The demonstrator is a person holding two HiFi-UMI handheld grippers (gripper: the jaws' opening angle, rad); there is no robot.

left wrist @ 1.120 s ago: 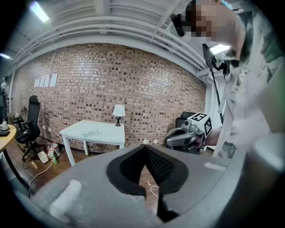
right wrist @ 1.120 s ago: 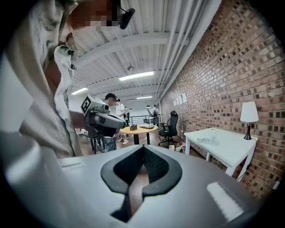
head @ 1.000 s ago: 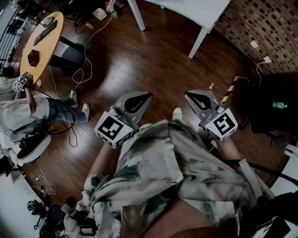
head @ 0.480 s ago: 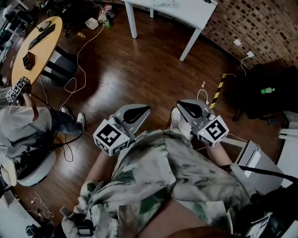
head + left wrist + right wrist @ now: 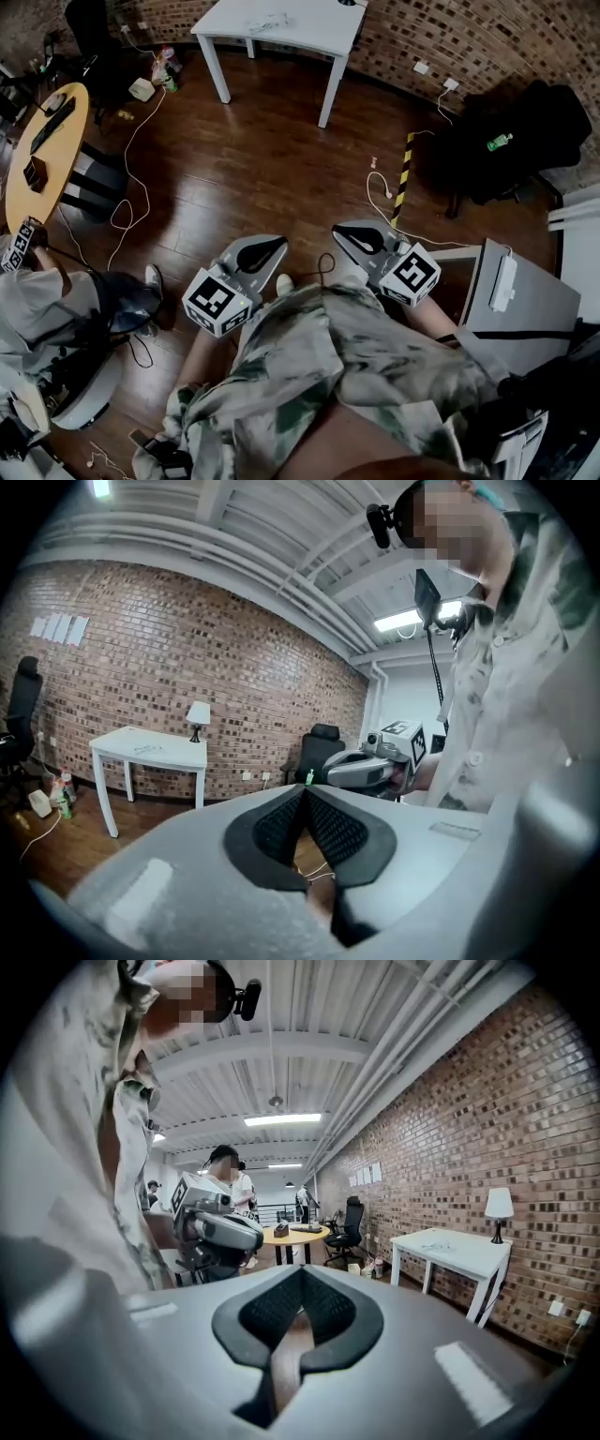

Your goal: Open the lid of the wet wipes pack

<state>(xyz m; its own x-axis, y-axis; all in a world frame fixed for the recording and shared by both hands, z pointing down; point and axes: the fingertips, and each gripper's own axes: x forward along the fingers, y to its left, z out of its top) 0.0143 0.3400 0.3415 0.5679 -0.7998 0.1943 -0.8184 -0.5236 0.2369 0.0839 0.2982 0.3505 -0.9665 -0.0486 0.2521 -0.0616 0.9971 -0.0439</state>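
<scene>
**Nearest.** Patterned shirt point(image 5: 328, 356) of the person holding the tools; it filled the lower head view and hid whatever lay directly below.

**Left claw** point(image 5: 272, 246). Clenched, pads meeting at the tip, nothing between them. Held at waist height over the wooden floor point(image 5: 281, 159).

**Right claw** point(image 5: 343, 231). Likewise clenched and empty, level with the left one and near it.

**Grey counter** point(image 5: 534, 323), at the right. It carried a pale oblong item point(image 5: 503, 281), too small to identify.

**Middle distance.** Loose cable point(image 5: 380, 187), striped floor tape point(image 5: 405, 173), and a second person point(image 5: 47, 300) at the left edge, cut off.

**Far.** White counter point(image 5: 291, 23) against the brick wall point(image 5: 450, 37); its small items were unreadable.

**Wet wipes pack.** Not seen in any view, so its place could not be told.

**Handling note (judgement).** The task had not begun. The pack should first be found and faced. Then one claw should steady the body while the other, released, catches the lid's front lip and lifts about the hinge.
</scene>
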